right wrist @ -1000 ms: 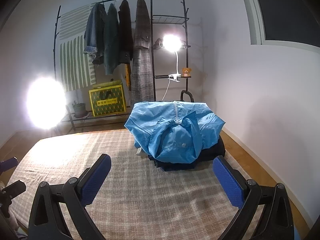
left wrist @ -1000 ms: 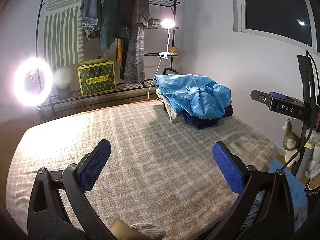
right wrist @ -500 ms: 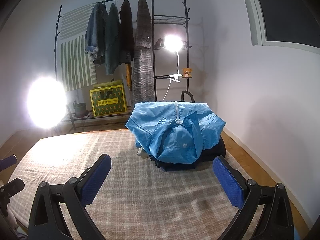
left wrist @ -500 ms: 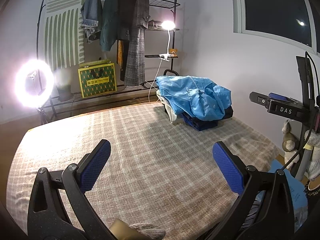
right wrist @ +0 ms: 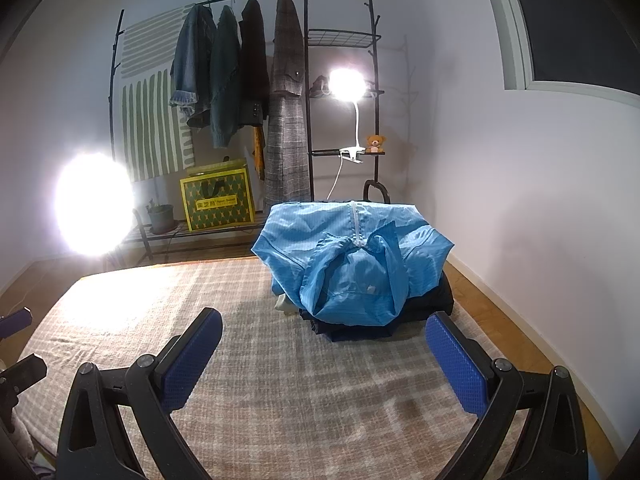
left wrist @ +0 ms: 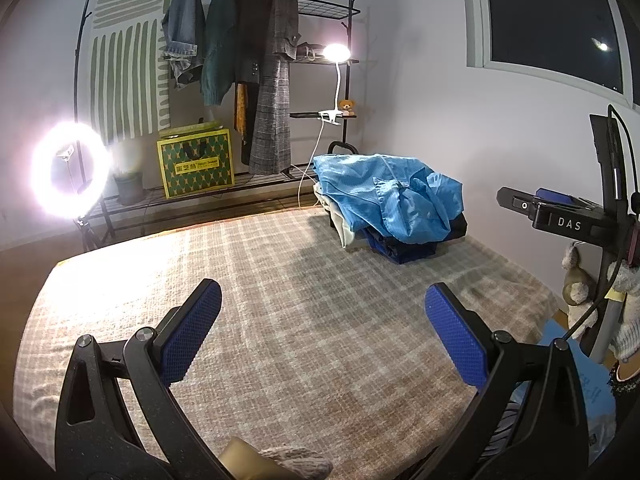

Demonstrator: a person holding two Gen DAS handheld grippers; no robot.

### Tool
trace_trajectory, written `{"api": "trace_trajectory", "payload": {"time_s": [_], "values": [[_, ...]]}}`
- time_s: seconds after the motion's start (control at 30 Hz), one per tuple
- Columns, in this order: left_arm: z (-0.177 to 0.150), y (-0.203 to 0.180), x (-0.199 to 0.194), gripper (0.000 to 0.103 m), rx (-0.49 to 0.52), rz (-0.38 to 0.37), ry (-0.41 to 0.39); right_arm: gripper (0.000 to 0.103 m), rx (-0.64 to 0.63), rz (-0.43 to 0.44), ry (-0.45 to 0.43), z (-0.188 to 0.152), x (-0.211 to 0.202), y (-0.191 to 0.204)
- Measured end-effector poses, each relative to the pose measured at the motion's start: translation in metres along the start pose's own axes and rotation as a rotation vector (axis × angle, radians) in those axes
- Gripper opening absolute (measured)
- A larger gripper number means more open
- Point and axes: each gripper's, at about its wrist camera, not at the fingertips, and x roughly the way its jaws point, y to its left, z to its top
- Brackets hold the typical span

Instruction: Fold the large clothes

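Observation:
A light blue zip jacket lies crumpled on top of a pile of darker folded clothes at the far right of the checked bed cover. It also shows in the left wrist view. My right gripper is open and empty, above the cover just short of the pile. My left gripper is open and empty over the middle of the cover, farther from the pile.
A clothes rack with hanging coats, a clip lamp and a yellow-green bag stand behind the bed. A ring light glares at the left. A black stand marked DAS is at the right. A wall runs along the right.
Both grippers have drifted slightly; the pile looks a little nearer in the right wrist view. Both stay open and empty.

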Motion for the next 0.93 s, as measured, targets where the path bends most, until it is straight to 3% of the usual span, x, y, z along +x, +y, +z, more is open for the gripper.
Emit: {"api": "trace_trajectory", "payload": {"time_s": [0.93], "values": [[0.0015, 0.0006, -0.0037, 0.103, -0.003, 0.021, -0.013, 0.103, -0.014, 0.019, 0.010, 0.0024, 0.0095, -0.0025]]}}
